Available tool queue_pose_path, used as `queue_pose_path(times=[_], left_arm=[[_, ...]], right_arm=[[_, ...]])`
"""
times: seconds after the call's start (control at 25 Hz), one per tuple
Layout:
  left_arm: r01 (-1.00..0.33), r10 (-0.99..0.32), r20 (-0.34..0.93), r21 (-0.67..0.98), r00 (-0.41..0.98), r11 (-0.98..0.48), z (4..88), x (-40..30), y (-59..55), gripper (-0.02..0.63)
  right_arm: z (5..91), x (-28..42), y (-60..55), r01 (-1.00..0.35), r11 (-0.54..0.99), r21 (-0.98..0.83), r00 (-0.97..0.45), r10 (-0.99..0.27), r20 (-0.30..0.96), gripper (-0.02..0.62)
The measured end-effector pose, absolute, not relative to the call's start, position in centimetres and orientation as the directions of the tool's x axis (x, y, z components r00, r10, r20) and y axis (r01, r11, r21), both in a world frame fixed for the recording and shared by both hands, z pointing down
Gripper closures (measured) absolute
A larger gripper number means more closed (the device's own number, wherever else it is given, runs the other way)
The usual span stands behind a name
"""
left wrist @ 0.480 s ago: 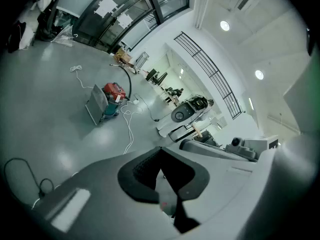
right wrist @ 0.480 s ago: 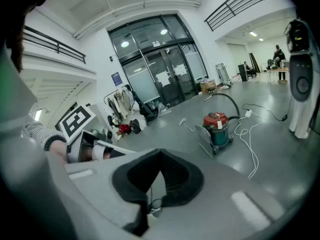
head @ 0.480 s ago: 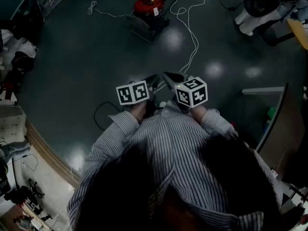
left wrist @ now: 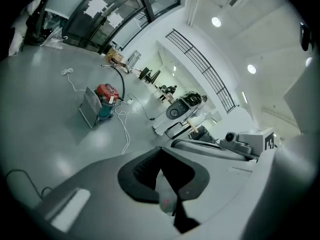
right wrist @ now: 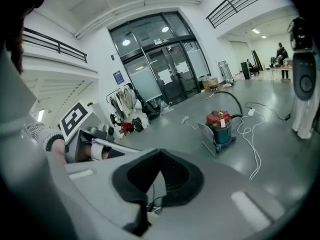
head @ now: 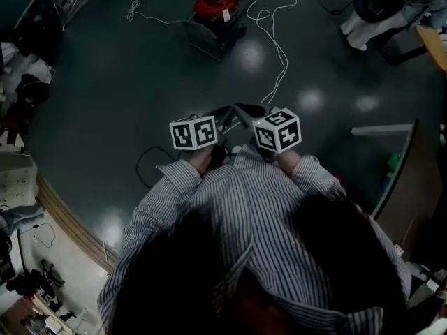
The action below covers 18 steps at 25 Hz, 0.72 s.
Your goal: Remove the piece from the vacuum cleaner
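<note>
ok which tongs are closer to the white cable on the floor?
Right, by a little. The right tongs sit just left of the near end of the white cable. The left tongs are beside them, further left of it.

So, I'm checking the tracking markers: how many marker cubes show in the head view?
2: the left cube and the right cube, side by side just beyond the person's striped sleeves. None looks hidden.
</note>
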<state>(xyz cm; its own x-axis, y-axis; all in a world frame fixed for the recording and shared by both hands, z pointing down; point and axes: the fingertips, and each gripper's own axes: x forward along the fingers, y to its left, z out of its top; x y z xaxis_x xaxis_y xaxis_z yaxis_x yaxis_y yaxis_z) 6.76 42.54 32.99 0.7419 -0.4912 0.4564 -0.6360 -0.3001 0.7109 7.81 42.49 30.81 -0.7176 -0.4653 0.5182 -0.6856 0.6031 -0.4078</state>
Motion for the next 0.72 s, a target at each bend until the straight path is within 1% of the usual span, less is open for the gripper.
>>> queue_pose_path(times=[0.2, 0.36, 0.52, 0.72], left_arm=[[-0.629, -0.496, 0.45, 0.723, 0.743, -0.285, 32.9, 6.7, 42.7, 0.6], [-0.616, -0.5, 0.439, 0.739, 0.747, -0.273, 32.9, 6.9, 43.0, 0.6], [-0.615, -0.48, 0.453, 0.746, 0.751, -0.257, 33.5, 7.5, 43.4, 0.6], [-0.606, -0.449, 0.466, 0.758, 0.763, -0.243, 34.3, 9.2, 43.9, 0.6]], right_arm=[[30.3, 8.3, 42.3, -0.695, 0.595, -0.403, -0.711, -0.491, 0.503, 0.594], [29.9, 9.1, 42.0, -0.701, 0.559, -0.443, -0.713, -0.52, 0.471, 0.594], [30.2, 9.8, 42.2, -0.713, 0.554, -0.431, -0.7, -0.514, 0.496, 0.594], [31.3, 12.0, 42.1, -0.734, 0.506, -0.453, -0.679, -0.518, 0.521, 0.594]])
